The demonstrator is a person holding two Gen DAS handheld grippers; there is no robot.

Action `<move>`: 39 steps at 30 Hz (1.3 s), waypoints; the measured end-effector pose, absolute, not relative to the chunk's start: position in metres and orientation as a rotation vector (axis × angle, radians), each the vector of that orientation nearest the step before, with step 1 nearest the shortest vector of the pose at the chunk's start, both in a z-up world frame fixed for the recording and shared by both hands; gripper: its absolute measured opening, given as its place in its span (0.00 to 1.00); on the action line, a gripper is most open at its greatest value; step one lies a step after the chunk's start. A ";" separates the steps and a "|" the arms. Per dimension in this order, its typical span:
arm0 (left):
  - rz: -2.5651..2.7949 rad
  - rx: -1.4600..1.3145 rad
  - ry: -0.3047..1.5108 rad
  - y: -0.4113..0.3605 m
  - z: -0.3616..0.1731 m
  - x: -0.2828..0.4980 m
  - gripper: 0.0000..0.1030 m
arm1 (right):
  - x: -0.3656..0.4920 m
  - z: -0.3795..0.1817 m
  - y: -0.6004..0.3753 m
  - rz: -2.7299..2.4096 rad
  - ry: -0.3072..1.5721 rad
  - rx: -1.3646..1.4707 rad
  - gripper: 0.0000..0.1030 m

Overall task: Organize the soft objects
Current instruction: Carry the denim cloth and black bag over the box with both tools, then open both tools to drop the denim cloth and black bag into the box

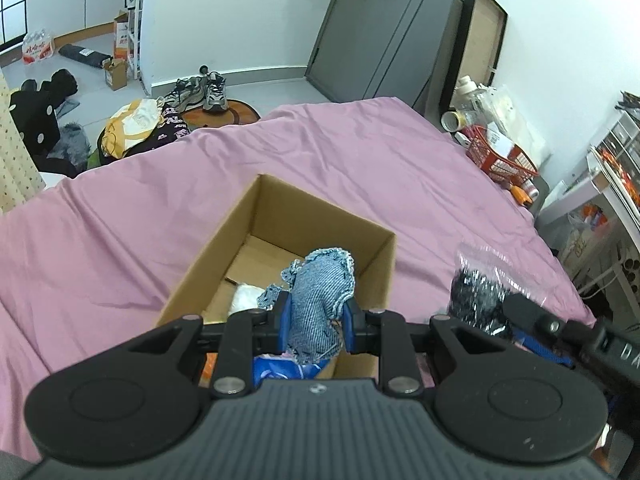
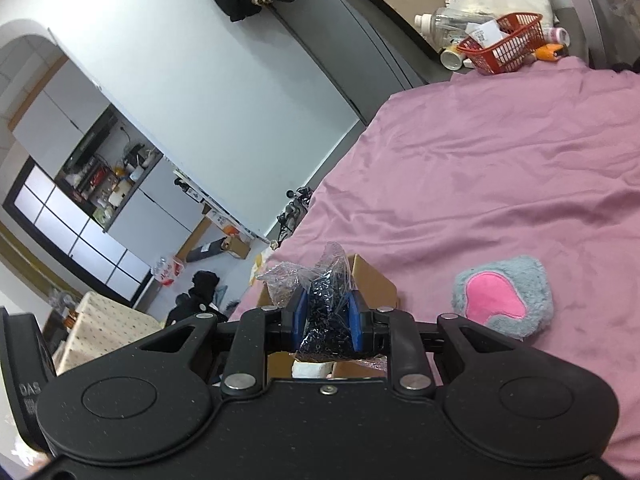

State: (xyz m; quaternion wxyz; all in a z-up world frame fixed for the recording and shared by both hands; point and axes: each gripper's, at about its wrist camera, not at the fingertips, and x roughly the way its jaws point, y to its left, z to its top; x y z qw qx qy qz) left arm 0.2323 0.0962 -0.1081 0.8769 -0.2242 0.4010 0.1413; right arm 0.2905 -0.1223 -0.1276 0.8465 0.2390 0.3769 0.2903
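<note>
My left gripper (image 1: 316, 320) is shut on a frayed blue denim piece (image 1: 318, 292), held above the near side of an open cardboard box (image 1: 280, 208) on the pink bedsheet (image 1: 360, 152). Something white (image 1: 245, 299) lies on the box floor. My right gripper (image 2: 327, 320) is shut on a clear plastic bag of dark glittery material (image 2: 326, 308); that bag (image 1: 478, 284) shows at the right of the left wrist view. The box (image 2: 376, 280) sits just behind it. A grey plush with a pink patch (image 2: 506, 296) lies on the sheet to the right.
A red basket (image 1: 500, 156) with bottles and cups stands at the bed's far right corner. Beyond the bed's far edge lie sneakers (image 1: 212, 90), bags and clothes on the floor. A drawer unit (image 1: 616, 168) stands at the right.
</note>
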 end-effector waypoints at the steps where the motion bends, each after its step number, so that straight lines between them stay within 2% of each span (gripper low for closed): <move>1: 0.296 -0.473 0.835 0.100 -0.109 0.233 0.23 | 0.291 -0.128 -0.120 0.615 0.789 0.503 0.22; 16: 0.268 -0.551 0.808 0.149 -0.120 0.261 0.27 | 0.298 -0.140 -0.072 0.613 0.799 0.473 0.22; 21: 0.288 -0.547 0.807 0.161 -0.110 0.263 0.48 | 0.299 -0.141 -0.059 0.628 0.795 0.457 0.22; 24: 0.290 -0.540 0.811 0.168 -0.102 0.255 0.51 | 0.297 -0.143 -0.051 0.648 0.785 0.443 0.32; 25: 0.295 -0.537 0.818 0.170 -0.099 0.251 0.51 | 0.295 -0.143 -0.052 0.645 0.779 0.446 0.47; 26: 0.303 -0.538 0.828 0.171 -0.097 0.247 0.52 | 0.294 -0.142 -0.052 0.638 0.767 0.449 0.58; 28: 0.307 -0.541 0.848 0.172 -0.093 0.238 0.53 | 0.288 -0.139 -0.054 0.634 0.741 0.448 0.59; 30: 0.303 -0.527 0.864 0.172 -0.087 0.228 0.62 | 0.284 -0.134 -0.056 0.636 0.726 0.451 0.59; 37: 0.357 -0.492 0.844 0.177 -0.061 0.192 0.72 | 0.266 -0.117 -0.070 0.614 0.678 0.456 0.72; 39: 0.368 -0.475 0.831 0.175 -0.054 0.182 0.78 | 0.262 -0.113 -0.075 0.610 0.672 0.457 0.73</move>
